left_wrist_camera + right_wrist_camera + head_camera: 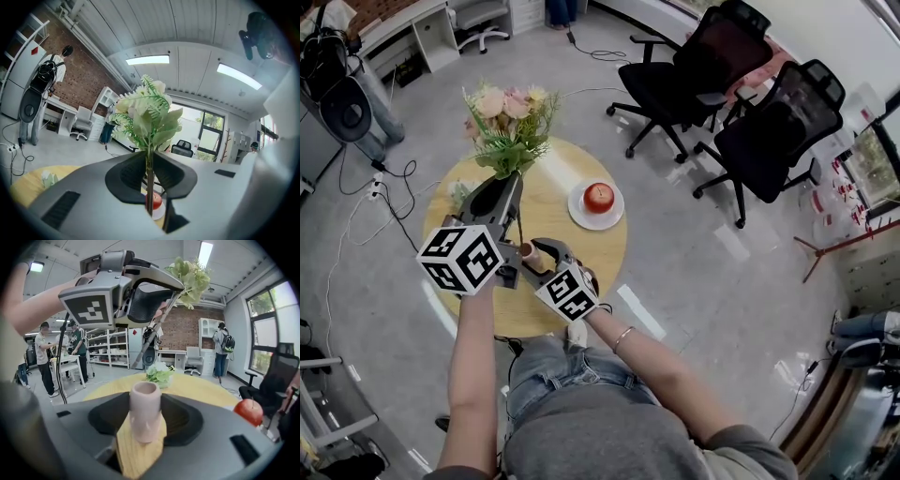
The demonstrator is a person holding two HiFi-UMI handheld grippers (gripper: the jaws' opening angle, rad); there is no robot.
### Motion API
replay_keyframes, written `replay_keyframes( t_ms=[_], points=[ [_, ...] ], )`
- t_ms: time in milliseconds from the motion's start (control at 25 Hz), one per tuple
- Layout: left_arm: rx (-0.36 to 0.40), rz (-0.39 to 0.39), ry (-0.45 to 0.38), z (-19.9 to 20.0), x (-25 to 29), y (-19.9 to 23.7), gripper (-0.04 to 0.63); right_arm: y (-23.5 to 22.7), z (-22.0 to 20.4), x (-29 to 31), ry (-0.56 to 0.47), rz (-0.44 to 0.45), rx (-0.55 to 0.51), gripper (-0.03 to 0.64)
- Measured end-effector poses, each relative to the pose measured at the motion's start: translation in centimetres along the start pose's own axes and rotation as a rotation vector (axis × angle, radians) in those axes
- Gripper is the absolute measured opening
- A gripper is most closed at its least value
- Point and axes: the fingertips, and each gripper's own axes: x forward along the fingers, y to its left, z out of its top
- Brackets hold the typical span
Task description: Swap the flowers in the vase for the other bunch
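Left gripper view shows the left gripper [149, 180] nearly closed, its jaws pinching the thin stem of the flower bunch [149, 115]. The bunch is held in the air above the vase [145, 404], with its stem slanting. The right gripper [146, 420] has its jaws set against both sides of that pink vase, which stands empty on the round table [558, 202]. Beyond the vase lies the other bunch [158, 373]. To the vase's right an apple [599, 197] sits on a plate [581, 217].
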Motion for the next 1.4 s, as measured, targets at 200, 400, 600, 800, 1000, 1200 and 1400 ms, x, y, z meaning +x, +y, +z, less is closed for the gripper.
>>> replay_keyframes(
  t_ms=[200,400,600,800,1000,1200,1400],
  points=[
    [-0.009,-0.008,-0.017,-0.4,0.7,0.5,0.058,-0.1,0.3,0.0,0.002,0.001,0.000,0.221],
    [0.010,0.001,-0.016,-1.8,0.8,1.4,0.058,-0.2,0.2,-0.1,0.003,0.003,0.002,0.221],
    [0.008,0.030,-0.040,-3.4,0.0,2.3,0.058,0.0,-0.3,-0.3,0.002,0.005,-0.001,0.221],
    [0.008,0.059,-0.042,-4.0,-0.4,2.7,0.059,-0.6,0.3,-0.3,0.002,0.010,-0.002,0.221],
    [0.025,0.096,-0.022,-5.2,-1.3,2.8,0.061,-0.7,0.3,-0.4,0.002,0.016,-0.008,0.221],
    [0.031,0.116,0.007,-6.6,-2.8,3.0,0.061,0.0,-0.1,-0.1,0.003,0.015,-0.012,0.221],
    [0.047,0.136,0.040,-7.5,-3.6,2.8,0.063,-0.1,-0.2,0.0,0.003,0.013,-0.016,0.221]
  ],
)
